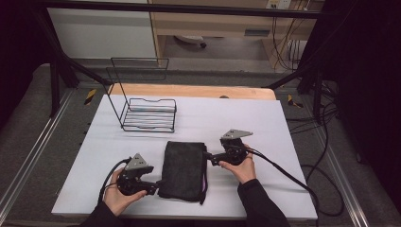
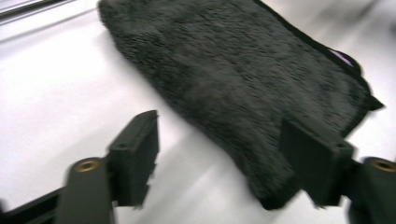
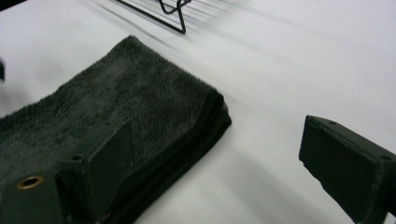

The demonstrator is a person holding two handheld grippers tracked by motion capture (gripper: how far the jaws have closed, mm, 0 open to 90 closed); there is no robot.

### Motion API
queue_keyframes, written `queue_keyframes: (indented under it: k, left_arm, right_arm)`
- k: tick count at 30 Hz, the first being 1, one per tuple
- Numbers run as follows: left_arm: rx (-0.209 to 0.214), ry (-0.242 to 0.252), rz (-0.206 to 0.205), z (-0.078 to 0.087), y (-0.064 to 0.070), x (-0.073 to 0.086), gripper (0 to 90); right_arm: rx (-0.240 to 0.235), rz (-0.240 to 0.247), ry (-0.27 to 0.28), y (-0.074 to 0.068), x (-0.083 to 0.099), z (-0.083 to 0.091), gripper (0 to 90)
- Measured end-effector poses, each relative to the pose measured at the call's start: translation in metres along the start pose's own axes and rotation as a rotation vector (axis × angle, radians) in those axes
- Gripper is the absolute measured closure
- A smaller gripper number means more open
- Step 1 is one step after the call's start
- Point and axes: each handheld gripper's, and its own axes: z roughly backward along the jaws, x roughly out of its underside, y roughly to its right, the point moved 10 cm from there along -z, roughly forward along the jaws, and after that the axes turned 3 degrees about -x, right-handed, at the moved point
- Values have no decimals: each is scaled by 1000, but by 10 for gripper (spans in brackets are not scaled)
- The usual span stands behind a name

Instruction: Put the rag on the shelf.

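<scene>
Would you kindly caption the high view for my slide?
Two open hand-held grippers, left and right, flank a folded dark towel before a wire rack.

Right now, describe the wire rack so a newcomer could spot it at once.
On the white table, look to the far left part, beyond the folded dark towel that lies between the two grippers. The wire rack stands there: thin black wire with a tall back, see-through, unlike the soft, solid towel.

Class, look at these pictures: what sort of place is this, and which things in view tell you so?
Probably a lab or workshop bench set up for recording, not a home: a white table inside a black metal frame, loose cables on the floor, and a hand-held gripper with its cable beside a folded towel.
</scene>
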Motion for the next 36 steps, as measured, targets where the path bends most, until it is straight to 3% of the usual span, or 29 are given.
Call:
queue_keyframes:
  k: [6,8,17,28,34,36]
  left_arm:
    - [-25,-18,-26,-6,-11,-12,118]
    - [-34,-15,-29,-8,-15,-17,104]
    - [-67,-2,-12,-19,-36,-48,88]
    - [-110,22,73,-49,-62,-69,215]
    - [-148,-29,83,-71,-72,-60,291]
    - [-138,-40,96,-76,-73,-58,340]
  right_arm:
    - [0,-11,7,0,9,12,71]
    - [-4,-24,28,0,11,18,62]
    - [6,-40,30,1,20,25,62]
    - [9,-40,19,0,23,22,61]
    - [13,-46,13,0,24,21,60]
    - [12,-41,17,0,24,20,62]
